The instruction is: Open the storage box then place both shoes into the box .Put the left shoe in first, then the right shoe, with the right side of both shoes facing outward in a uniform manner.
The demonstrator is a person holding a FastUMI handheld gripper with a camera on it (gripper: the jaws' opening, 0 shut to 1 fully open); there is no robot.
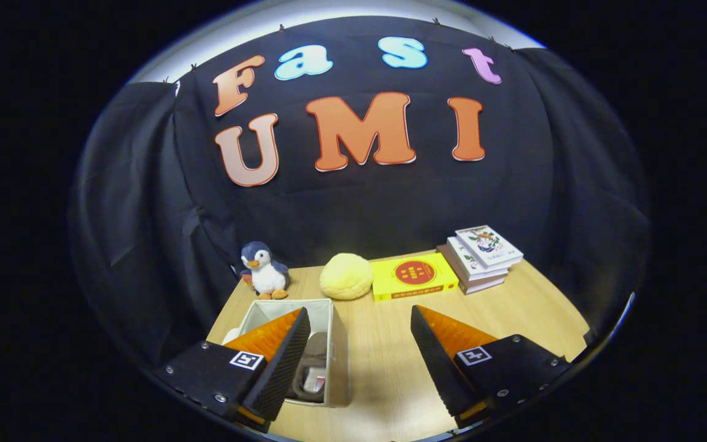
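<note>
1. The claw (359,334) hangs above the light wooden tabletop (384,362), its two fingers spread wide apart with nothing between them but bare wood.
2. The open, pale fabric storage box (338,353) stands toward the left edge of the tabletop, partly behind the left finger (280,356); its lid is not seen.
3. Inside the box lies a brown shoe (312,368) with a pale insole, just beside the left finger's inner face. Which shoe it is cannot be told.
4. Along the far edge, from the left corner: a small plush penguin (264,270) with blue back, white belly and orange feet, standing upright just beyond the box.
5. Next to it sits a round yellow plush cushion (346,276), touching a flat yellow book with a red circle (413,276).
6. Near the far right corner rests a stack of books (481,258), white illustrated covers on top, just beside the yellow book.
</note>
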